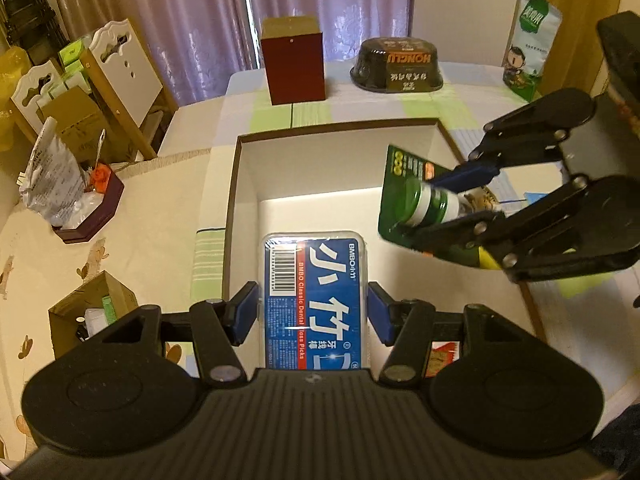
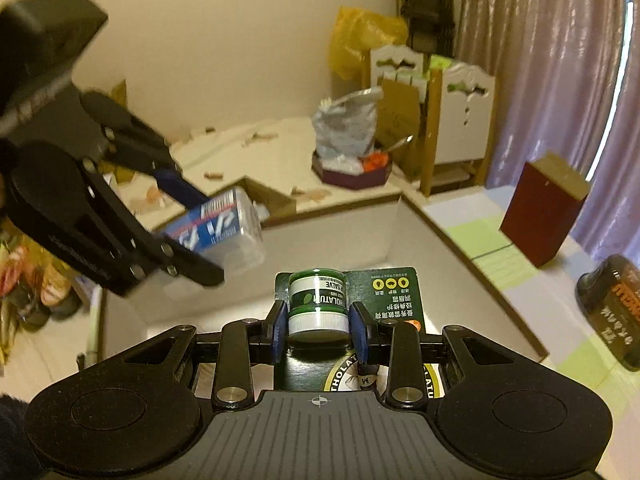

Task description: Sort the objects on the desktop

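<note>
While both grip items over open box, maroon box behind

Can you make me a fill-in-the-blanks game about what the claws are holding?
1. The left claw holds a ____ box of floss picks.
2. The right claw grips a small jar on a ____ card.
3. Both things hang over the big open ____.
4. The dark red box stands in front of the ____.

Missing words: blue; green; box; curtain

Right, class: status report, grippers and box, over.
Left gripper shut on floss box. Right gripper shut on salve pack. Both over open box; nothing blocking.
</note>
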